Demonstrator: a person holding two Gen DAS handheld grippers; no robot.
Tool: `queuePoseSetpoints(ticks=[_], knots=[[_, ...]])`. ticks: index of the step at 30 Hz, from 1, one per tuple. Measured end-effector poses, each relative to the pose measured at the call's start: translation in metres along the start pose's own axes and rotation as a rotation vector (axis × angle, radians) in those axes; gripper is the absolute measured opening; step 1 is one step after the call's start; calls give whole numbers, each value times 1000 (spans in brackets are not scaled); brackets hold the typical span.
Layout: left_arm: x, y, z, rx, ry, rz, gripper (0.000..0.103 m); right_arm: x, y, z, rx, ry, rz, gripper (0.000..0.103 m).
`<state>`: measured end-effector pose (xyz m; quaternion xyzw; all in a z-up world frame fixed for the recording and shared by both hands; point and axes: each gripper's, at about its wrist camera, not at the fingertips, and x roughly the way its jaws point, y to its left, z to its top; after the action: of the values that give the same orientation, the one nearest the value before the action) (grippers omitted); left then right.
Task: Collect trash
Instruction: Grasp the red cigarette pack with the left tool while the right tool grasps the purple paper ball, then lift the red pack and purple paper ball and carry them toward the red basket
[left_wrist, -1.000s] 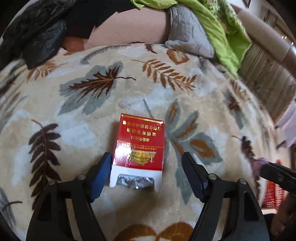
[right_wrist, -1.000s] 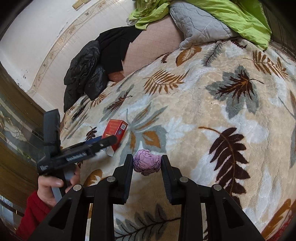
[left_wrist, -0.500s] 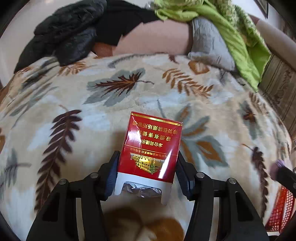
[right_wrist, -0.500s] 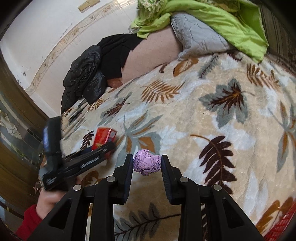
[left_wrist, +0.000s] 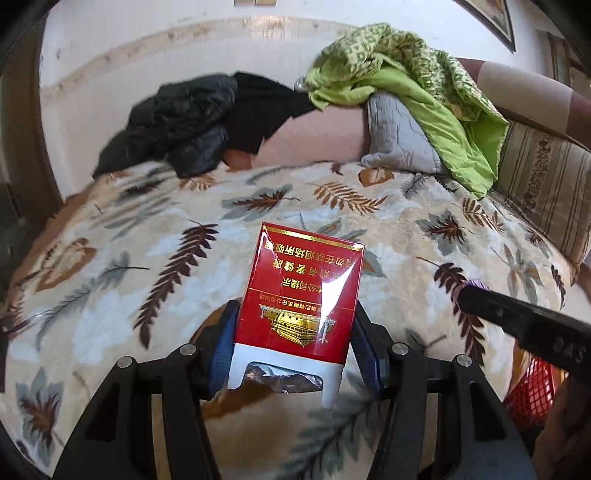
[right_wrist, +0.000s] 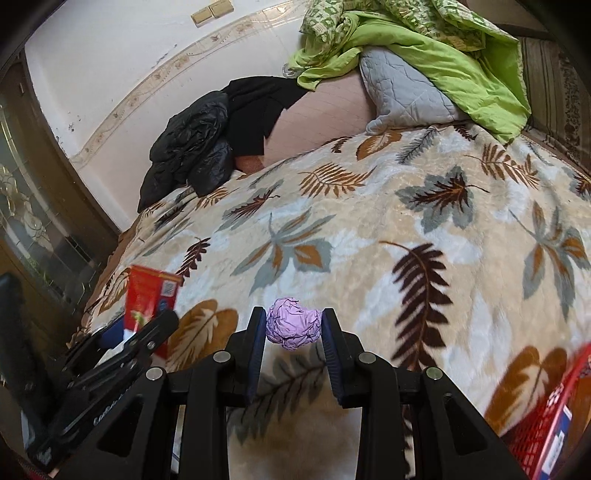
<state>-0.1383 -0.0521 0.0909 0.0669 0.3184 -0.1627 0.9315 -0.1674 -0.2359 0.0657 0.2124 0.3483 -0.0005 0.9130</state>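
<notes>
The left tool (left_wrist: 295, 347) pinches a red, gold-printed cigarette pack (left_wrist: 301, 291) above the leaf-patterned bed blanket (right_wrist: 369, 229); the right tool (right_wrist: 293, 328) clamps a crumpled purple paper ball (right_wrist: 293, 326) beside a red mesh basket (right_wrist: 535, 424).

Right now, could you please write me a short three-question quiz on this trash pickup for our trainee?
1. True or false: the left gripper is clamped on the red cigarette pack.
2. What does the right gripper hold? A) a foil wrapper B) a crumpled purple paper ball C) nothing
3. Fill in: the red mesh basket sits at the ____ edge of the right wrist view.

Key: 1 true; 2 B; 3 lower right.
</notes>
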Motion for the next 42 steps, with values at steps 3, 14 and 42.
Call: queuePoseSetpoints(ticks=[3, 14, 42], knots=[[-11, -9, -8, 44, -27, 27, 56, -13, -1, -4, -8, -30, 0, 32], [-27, -25, -21, 102, -64, 33, 56, -36, 2, -17, -41, -71, 2, 32], [-37, -45, -22, 142, -65, -24, 56, -58, -13, -34, 16, -49, 28, 32]])
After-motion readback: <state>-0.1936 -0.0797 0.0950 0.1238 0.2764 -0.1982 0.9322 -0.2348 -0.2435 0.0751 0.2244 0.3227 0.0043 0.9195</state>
